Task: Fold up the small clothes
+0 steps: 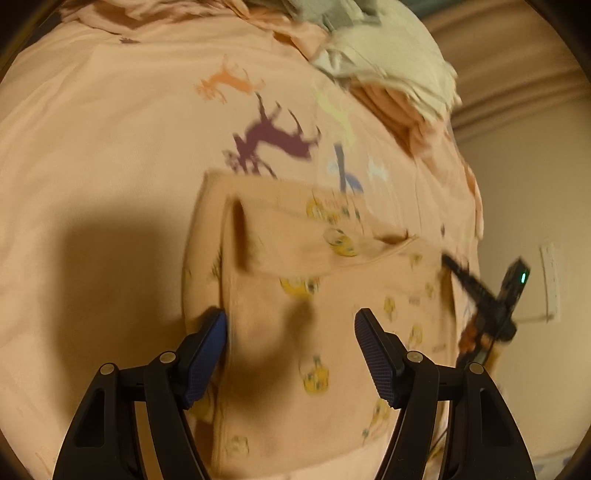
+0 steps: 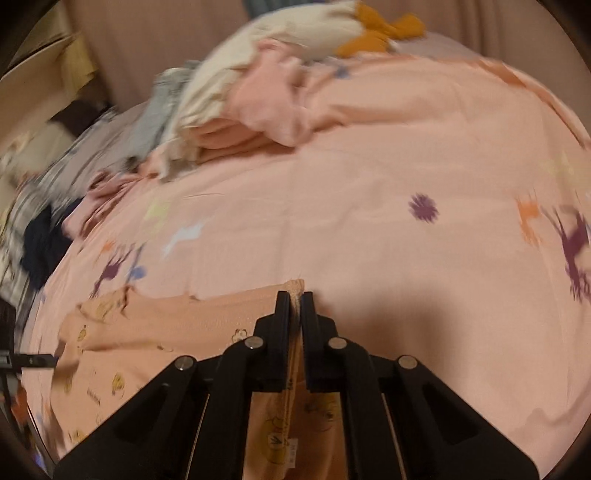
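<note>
Pinching the peach garment's (image 2: 162,332) corner, the right gripper (image 2: 296,295) should pull taut; left gripper (image 1: 290,321) hovers wide above it

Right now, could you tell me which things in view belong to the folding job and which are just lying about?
In the job:
- peach garment with yellow prints
- right tongs, shut on its edge
- left tongs, open over it

Lying about:
- heap of clothes
- mustard cloth
- pink bedsheet

Bed (image 2: 388,177) under pink animal-print sheet (image 1: 110,147). Beige curtain (image 2: 147,48) behind; plain wall (image 1: 517,192) with a socket (image 1: 550,277). Warm, dim light; hard shadows on sheet.
</note>
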Demonstrator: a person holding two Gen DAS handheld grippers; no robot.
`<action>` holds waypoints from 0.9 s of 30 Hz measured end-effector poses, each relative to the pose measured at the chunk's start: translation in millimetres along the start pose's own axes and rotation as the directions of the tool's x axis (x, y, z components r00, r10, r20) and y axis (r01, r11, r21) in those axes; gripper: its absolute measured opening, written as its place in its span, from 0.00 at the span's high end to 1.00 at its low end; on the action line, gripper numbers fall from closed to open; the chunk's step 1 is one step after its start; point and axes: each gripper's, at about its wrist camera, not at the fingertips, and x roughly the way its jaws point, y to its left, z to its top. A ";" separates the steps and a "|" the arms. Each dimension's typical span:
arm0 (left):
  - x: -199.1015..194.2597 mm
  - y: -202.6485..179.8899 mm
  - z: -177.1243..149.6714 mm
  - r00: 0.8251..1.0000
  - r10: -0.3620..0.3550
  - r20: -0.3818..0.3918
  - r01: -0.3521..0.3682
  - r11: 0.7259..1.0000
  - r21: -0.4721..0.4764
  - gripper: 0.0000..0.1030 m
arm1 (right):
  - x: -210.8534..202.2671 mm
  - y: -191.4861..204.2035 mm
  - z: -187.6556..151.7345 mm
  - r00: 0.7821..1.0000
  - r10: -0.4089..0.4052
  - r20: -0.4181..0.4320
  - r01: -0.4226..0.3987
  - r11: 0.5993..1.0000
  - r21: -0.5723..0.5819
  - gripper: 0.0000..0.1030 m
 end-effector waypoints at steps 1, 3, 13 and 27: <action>-2.0 1.9 3.2 1.000 0.002 0.025 -0.002 1.000 -0.017 0.33 | 2.0 -0.7 -0.6 1.000 -0.023 -0.004 0.023 1.000 0.011 0.89; -7.4 6.9 10.6 0.997 0.001 0.075 0.003 0.998 -0.056 0.33 | 4.8 -5.1 -1.0 0.999 -0.045 -0.017 0.046 0.997 0.055 0.88; -30.4 -28.1 -0.6 0.993 -0.090 0.071 0.084 0.992 0.090 0.33 | -43.4 0.1 -8.8 0.991 0.067 0.114 -0.076 0.994 0.075 0.77; 40.7 -41.2 35.4 0.999 -0.038 -0.007 0.039 0.997 0.068 0.33 | -58.2 25.7 -46.4 0.969 0.231 0.085 -0.235 0.971 0.046 0.75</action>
